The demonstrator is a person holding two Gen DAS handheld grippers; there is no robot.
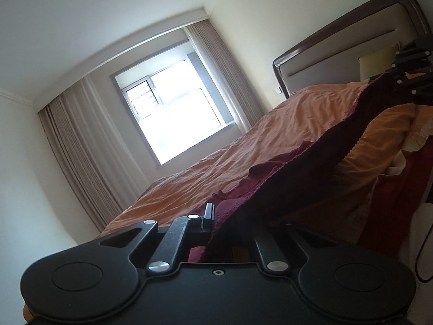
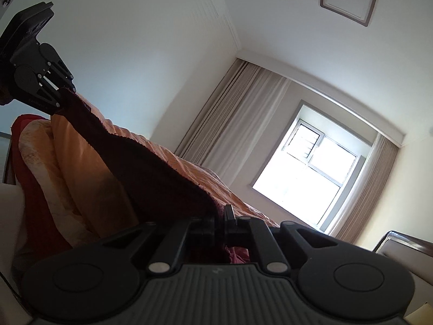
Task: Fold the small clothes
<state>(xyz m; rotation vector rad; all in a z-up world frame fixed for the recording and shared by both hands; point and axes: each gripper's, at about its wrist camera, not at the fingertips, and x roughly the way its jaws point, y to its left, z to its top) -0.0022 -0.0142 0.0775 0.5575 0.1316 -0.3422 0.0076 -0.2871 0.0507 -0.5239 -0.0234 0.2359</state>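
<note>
The left hand-held gripper (image 1: 216, 216) is matte black plastic, with two round flat discs at the lower corners of the frame, angled link bars fixed by silver rivets, and a small hex screw at centre. The right hand-held gripper (image 2: 220, 215) has the same black discs, bars and silver rivets, plus a grey ribbed panel along the bottom centre of its frame.

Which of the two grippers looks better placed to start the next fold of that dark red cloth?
Neither clearly: left gripper and right gripper each pinch one end of the maroon cloth, stretched above the orange bed.
</note>
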